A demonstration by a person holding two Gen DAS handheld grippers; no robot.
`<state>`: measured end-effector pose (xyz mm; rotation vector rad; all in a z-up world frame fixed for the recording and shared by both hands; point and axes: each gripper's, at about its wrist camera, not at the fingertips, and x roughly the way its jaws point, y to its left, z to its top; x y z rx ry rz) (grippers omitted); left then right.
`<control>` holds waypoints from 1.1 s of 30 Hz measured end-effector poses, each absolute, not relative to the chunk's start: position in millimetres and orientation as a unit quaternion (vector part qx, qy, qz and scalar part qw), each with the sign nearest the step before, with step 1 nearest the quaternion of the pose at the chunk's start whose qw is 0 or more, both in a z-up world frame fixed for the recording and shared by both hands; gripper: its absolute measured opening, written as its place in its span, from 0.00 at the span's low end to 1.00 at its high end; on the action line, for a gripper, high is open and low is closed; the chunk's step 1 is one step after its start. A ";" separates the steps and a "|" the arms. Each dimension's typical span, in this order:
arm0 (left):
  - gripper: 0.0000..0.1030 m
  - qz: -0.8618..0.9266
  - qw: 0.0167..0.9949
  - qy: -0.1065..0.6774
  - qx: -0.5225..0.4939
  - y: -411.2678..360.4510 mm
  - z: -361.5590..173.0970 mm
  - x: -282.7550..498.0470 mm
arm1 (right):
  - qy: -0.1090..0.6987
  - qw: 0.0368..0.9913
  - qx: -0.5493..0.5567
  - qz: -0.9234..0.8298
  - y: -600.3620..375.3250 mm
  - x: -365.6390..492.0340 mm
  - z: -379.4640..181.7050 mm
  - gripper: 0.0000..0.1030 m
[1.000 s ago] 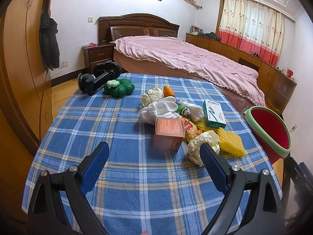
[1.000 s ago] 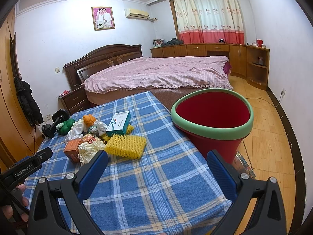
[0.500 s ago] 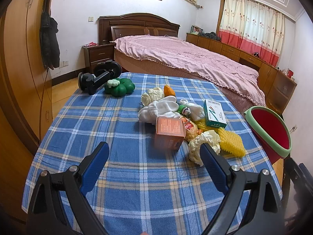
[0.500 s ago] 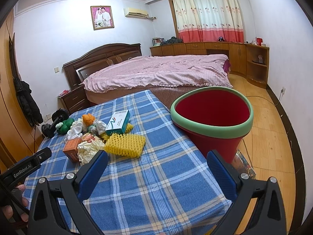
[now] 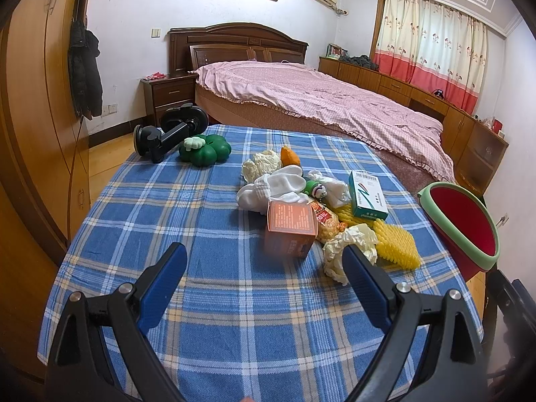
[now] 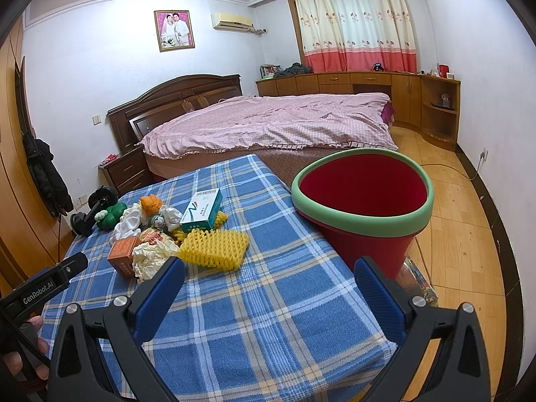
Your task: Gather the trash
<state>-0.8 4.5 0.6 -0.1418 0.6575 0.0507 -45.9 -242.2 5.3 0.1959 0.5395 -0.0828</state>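
A heap of trash lies on the blue plaid table (image 5: 201, 234): an orange box (image 5: 290, 229), crumpled paper (image 5: 348, 251), yellow foam netting (image 5: 397, 246), a green-and-white box (image 5: 367, 195), white socks (image 5: 274, 189) and a snack wrapper (image 5: 325, 221). My left gripper (image 5: 264, 261) hangs open just short of the orange box, holding nothing. A red bin with a green rim (image 6: 363, 201) stands off the table's right edge. My right gripper (image 6: 268, 276) is open and empty over the near right corner, with the netting (image 6: 214, 249) ahead to its left.
A green clover-shaped toy (image 5: 205, 149) and a black suction mount (image 5: 167, 130) sit at the table's far left corner. A bed (image 6: 268, 124) stands behind the table, a wardrobe (image 5: 33, 100) to the left. A hand (image 6: 20, 351) holds the left gripper's body.
The left view has hardly shifted. The right gripper has drifted slightly, so the bin and the heap sit a little nearer in its view. Both stay open.
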 end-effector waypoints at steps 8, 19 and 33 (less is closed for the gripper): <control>0.91 0.025 0.944 0.322 -0.070 4.4 0.6 -0.8 | 0.267 0.958 0.097 -0.041 -242.0 -45.1 5.5 1.00; 0.91 0.025 0.943 0.326 -0.069 7.1 -3.3 1.1 | 0.268 0.957 0.097 -0.042 -241.7 -43.2 1.4 1.00; 0.91 0.026 0.937 0.343 -0.064 9.2 -7.1 29.0 | 0.281 0.954 0.093 -0.045 -244.0 -30.3 1.2 1.00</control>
